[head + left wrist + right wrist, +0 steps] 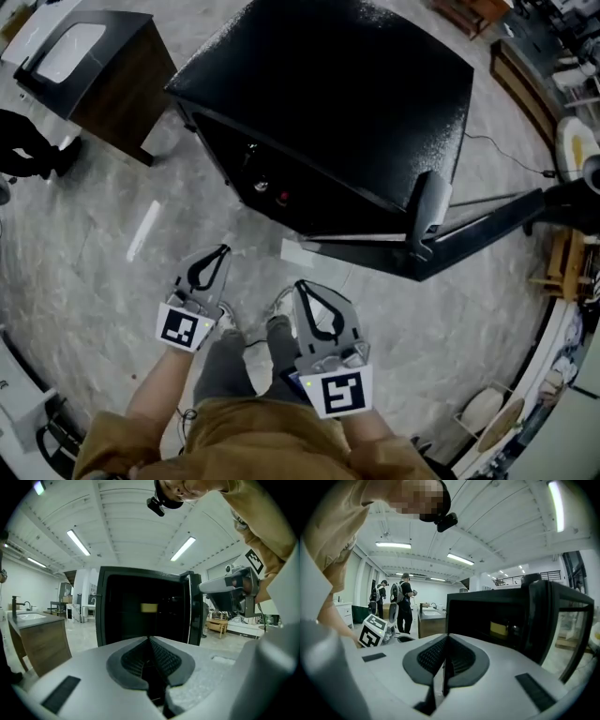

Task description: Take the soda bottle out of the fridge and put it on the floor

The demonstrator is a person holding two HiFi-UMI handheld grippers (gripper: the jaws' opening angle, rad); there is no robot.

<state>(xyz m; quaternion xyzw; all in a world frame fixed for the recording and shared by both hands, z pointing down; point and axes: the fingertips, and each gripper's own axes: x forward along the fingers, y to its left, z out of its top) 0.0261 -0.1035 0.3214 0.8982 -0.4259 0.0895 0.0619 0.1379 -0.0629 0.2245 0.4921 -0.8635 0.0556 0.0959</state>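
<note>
With the left gripper (222,250) and right gripper (300,285) both closed and empty, a reach toward the bottle (282,198), dim inside the fridge (328,103) ahead, could topple it.

Grey left tool (223,250), right tool (299,285) (tan top (262,433))

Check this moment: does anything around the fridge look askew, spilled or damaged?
Nothing stands out. The black fridge stands level with its door swung open, which suits the task. The left gripper and right gripper are shut and empty in front of it.
</note>
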